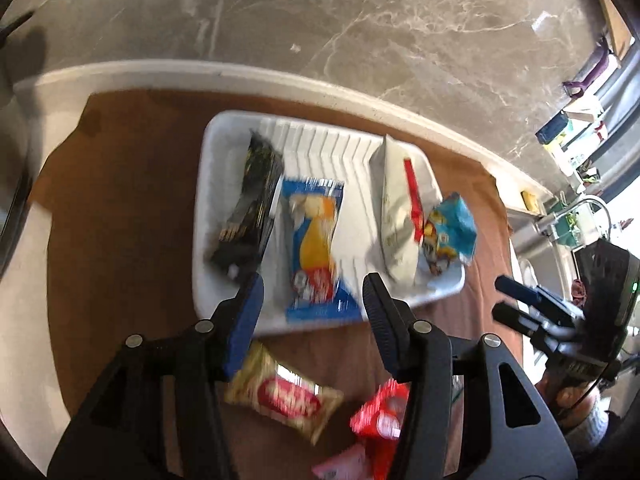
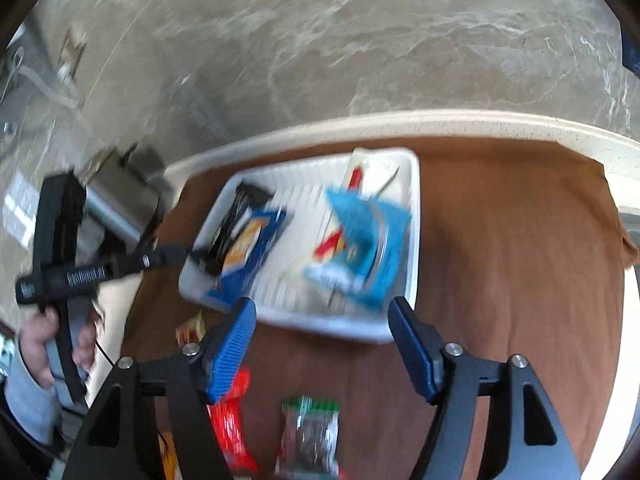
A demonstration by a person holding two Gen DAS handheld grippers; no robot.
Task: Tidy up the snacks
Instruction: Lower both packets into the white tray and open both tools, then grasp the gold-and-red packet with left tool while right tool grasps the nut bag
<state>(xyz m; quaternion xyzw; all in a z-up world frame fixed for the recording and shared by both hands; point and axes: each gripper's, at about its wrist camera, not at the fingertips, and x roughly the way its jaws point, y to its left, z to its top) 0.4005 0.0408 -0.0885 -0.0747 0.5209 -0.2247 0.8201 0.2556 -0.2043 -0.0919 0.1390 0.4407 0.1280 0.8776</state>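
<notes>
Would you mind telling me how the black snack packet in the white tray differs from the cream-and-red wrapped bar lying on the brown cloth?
The black snack packet is dark with little print showing; the cream-and-red wrapped bar is pale with a red logo panel. The black packet sits inside the white ribbed tray, against its left wall; the cream-and-red bar lies outside it on the brown cloth. The black packet looks longer. Neither is gripped.

no legible text on any wrapper
</notes>
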